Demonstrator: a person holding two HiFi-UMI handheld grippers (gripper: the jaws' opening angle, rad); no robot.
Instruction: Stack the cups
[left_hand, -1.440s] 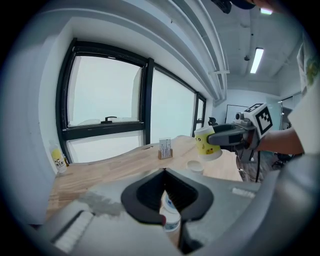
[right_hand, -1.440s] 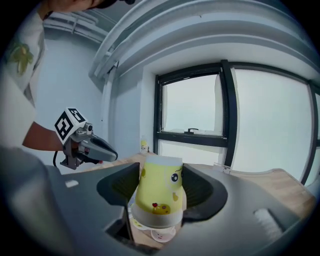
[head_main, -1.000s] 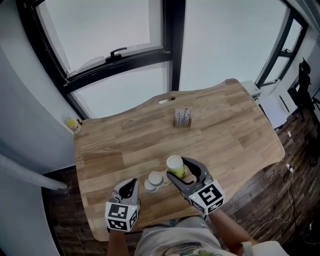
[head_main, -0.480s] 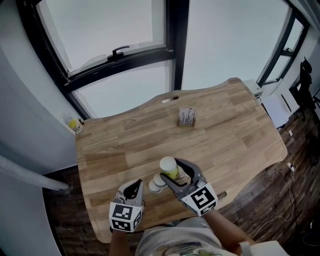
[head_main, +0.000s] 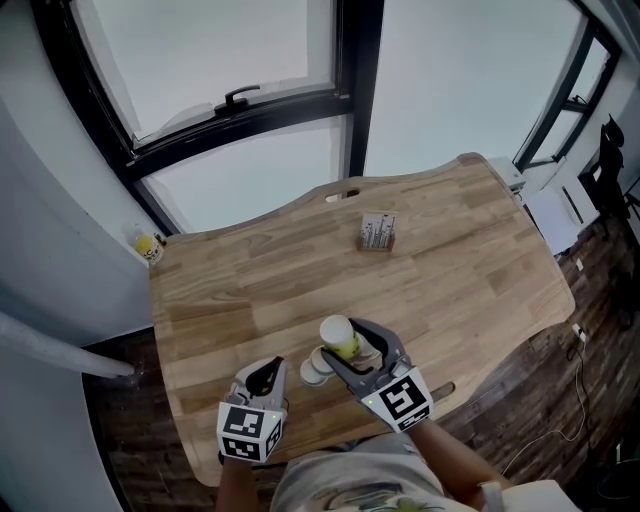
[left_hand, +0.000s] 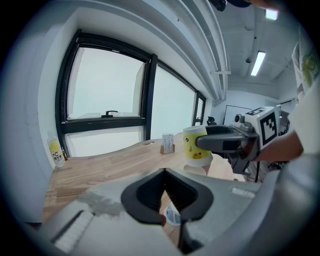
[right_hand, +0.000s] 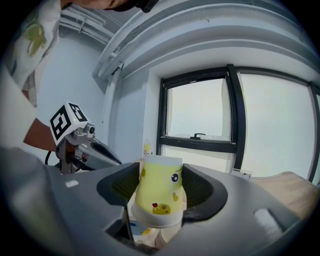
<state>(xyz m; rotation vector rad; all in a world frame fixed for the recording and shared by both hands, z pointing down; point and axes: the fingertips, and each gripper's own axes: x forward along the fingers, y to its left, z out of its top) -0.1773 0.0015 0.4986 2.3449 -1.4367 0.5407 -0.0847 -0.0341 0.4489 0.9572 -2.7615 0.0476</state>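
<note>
Right tongs (head_main: 350, 343) have carried the gripped yellow cup (head_main: 338, 330) leftward above the white cups (head_main: 313, 368) on the worktop (head_main: 450, 280), not yet stacked; left tongs (head_main: 262, 377) closed, empty.

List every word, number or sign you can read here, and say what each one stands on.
No text here reads clearly.
On the bottle: label print, too small to read.
On the card stand: dark print, too small to read.
On the yellow cup: a cartoon face only, no words.
On the cubes of the left gripper and right gripper: square black-and-white markers, no letters.
</note>
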